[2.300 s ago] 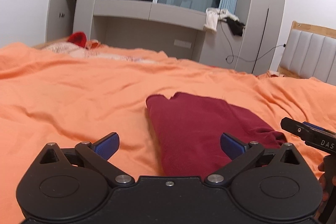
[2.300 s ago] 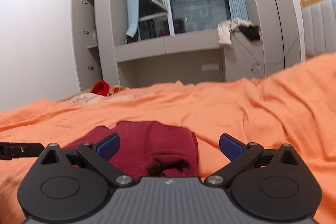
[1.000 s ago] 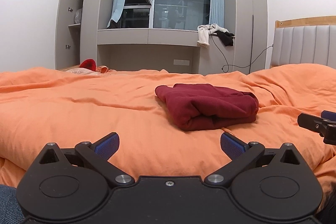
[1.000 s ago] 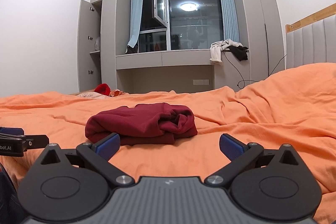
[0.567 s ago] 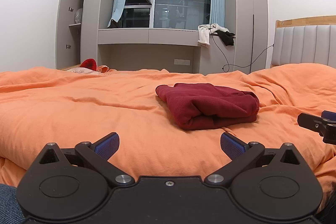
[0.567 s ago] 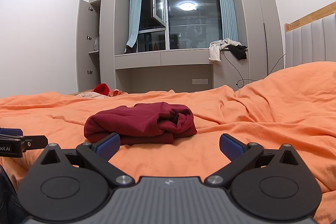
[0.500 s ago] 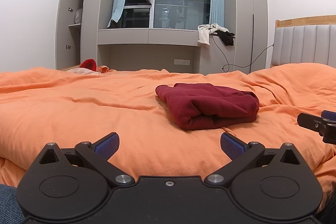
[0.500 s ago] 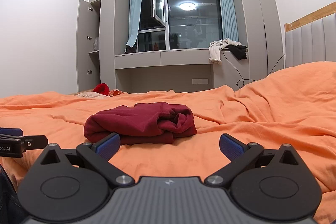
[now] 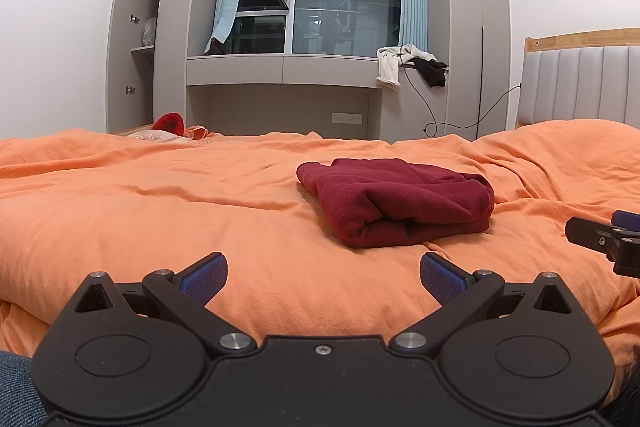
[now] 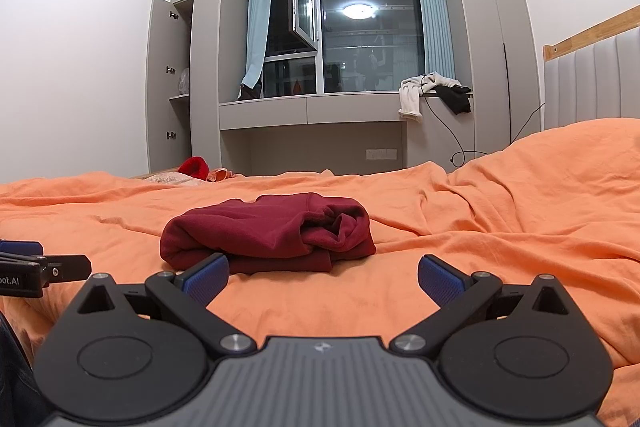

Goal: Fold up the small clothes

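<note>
A dark red garment (image 9: 396, 203) (image 10: 268, 233) lies folded into a compact bundle on the orange bed cover (image 9: 160, 211) (image 10: 500, 223). My left gripper (image 9: 323, 275) stands open near the bed's front edge, short of the bundle and slightly left of it, with nothing between its blue pads. In the right wrist view my right gripper (image 10: 323, 277) is open too, short of the bundle and a little to its right, holding nothing. Each gripper shows at the edge of the other's view: the right gripper (image 9: 608, 233) and the left gripper (image 10: 40, 269).
A red item and pale cloth (image 9: 170, 125) lie at the bed's far left edge. Beyond stand grey cupboards, a window ledge with draped clothes (image 9: 408, 67) and a hanging cable. A padded headboard (image 9: 580, 83) rises at the right. The cover humps up at the right (image 10: 560, 167).
Over the first second both grippers drew back from the red bundle, low over it before, and levelled out. In the last half second nothing has moved.
</note>
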Available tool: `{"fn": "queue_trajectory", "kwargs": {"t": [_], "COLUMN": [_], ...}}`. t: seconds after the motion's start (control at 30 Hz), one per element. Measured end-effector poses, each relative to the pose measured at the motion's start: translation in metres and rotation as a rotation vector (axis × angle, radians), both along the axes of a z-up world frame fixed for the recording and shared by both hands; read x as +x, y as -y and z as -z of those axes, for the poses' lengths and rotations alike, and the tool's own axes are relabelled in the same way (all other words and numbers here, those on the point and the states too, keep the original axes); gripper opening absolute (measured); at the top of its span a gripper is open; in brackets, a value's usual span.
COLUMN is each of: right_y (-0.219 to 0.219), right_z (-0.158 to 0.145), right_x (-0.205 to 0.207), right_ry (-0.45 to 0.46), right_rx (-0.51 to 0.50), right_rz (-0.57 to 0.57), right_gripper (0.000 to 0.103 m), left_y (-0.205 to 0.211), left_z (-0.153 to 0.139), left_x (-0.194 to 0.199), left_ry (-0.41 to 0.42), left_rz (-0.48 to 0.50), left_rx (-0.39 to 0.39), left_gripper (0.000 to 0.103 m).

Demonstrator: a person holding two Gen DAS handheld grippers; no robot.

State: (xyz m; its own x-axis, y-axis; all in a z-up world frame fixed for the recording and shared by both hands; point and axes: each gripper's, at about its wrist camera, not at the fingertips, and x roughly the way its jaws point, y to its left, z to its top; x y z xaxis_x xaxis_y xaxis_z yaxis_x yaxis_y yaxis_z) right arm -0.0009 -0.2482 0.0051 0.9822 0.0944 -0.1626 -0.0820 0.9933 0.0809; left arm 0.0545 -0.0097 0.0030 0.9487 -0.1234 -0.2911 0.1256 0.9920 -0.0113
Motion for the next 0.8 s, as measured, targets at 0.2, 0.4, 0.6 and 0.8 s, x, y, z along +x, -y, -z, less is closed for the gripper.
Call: {"fn": "queue_trajectory", "kwargs": {"t": [0.2, 0.4, 0.6, 0.8], "right_y": [-0.0001, -0.0002, -0.0004, -0.0006], "right_z": [-0.0002, -0.0003, -0.0006, -0.0009], "right_x": [-0.0002, -0.0004, -0.0004, -0.0004], "right_ry": [0.000, 0.000, -0.001, -0.001], "right_rx": [0.000, -0.001, -0.001, -0.001], "right_rz": [0.000, 0.000, 0.000, 0.000], "right_gripper": [0.103, 0.103, 0.103, 0.103], "left_y": [-0.0001, -0.0002, -0.0002, -0.0006], "left_z": [-0.0001, -0.0003, -0.0003, 0.0000], "left_x": [0.0000, 0.0000, 0.0001, 0.0011], "left_ry": [0.000, 0.000, -0.001, -0.015], "left_rz": [0.000, 0.000, 0.000, 0.007], "left_rx": [0.000, 0.000, 0.000, -0.006], "left_gripper": [0.102, 0.102, 0.102, 0.102]}}
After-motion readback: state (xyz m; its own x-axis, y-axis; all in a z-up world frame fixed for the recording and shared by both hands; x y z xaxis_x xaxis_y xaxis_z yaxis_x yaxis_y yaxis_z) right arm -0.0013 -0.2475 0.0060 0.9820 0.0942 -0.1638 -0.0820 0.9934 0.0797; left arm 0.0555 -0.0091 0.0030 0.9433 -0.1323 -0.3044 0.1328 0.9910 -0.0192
